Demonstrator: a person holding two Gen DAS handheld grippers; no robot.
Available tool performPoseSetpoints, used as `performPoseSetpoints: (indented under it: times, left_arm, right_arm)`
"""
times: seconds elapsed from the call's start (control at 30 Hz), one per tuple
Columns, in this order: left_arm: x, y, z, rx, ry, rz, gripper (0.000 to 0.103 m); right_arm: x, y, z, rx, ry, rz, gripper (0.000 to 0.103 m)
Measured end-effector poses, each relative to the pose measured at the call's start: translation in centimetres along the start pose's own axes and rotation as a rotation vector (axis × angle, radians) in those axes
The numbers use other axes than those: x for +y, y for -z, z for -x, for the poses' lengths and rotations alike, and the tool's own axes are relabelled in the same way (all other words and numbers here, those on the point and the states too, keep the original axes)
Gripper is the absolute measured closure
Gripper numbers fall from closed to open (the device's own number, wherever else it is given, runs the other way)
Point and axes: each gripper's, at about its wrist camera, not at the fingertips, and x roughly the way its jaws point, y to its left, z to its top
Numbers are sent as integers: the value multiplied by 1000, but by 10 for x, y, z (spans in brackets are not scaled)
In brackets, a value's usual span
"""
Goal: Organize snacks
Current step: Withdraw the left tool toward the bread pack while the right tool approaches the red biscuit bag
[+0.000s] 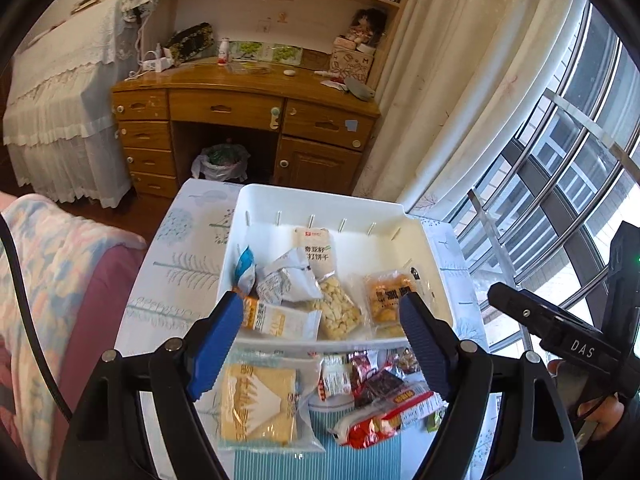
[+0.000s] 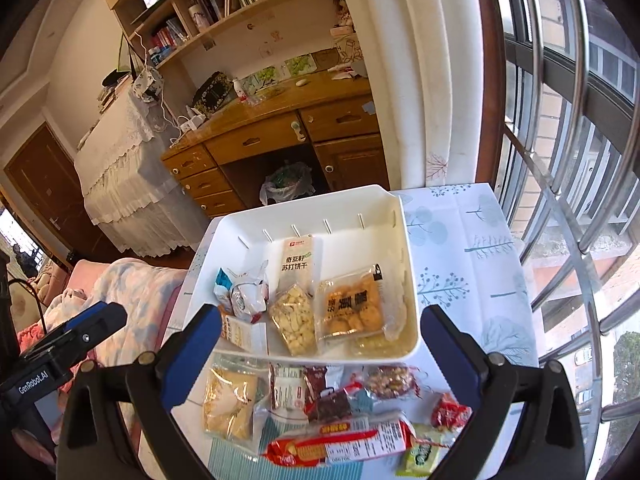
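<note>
A white bin (image 1: 256, 200) (image 2: 304, 204) sits on a small table and holds several snack packs, among them a white cracker pack (image 1: 316, 252) (image 2: 296, 260), a clear bag of pale pieces (image 1: 340, 312) (image 2: 294, 320) and a pack of golden puffs (image 1: 390, 300) (image 2: 352, 304). More snacks lie in front of the bin: a yellow cracker bag (image 1: 258, 404) (image 2: 230, 402) and a long red pack (image 1: 384, 412) (image 2: 340, 444). My left gripper (image 1: 322, 336) is open and empty above the bin's near edge. My right gripper (image 2: 320, 344) is open and empty, above the same edge.
The table has a tree-print cloth (image 1: 180, 264) (image 2: 472, 248). A bed with a quilt (image 1: 48, 264) is at the left. A wooden desk (image 1: 244, 92) and a bagged bin (image 1: 222, 160) stand beyond. Curtain and window rails (image 2: 560, 184) are at the right.
</note>
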Motion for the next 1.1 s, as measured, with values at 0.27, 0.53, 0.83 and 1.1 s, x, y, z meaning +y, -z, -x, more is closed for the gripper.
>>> performPoseSetpoints:
  times: [0.27,0.53,0.83,1.1]
  left_arm:
    - [10,35,26,9,-67,67,24]
    - [33,67,33,54,-137,159,24]
    - [54,97,31,101,-166,221,24]
    - [63,112,4,203,-154,227,23]
  right_arm:
    - [-8,26,16,12,35,31,3]
    - [-18,52,15,100,30,19,4]
    - [-25,83,7,191,52,10,13]
    - [-32,104,-7,268,79,-20,14]
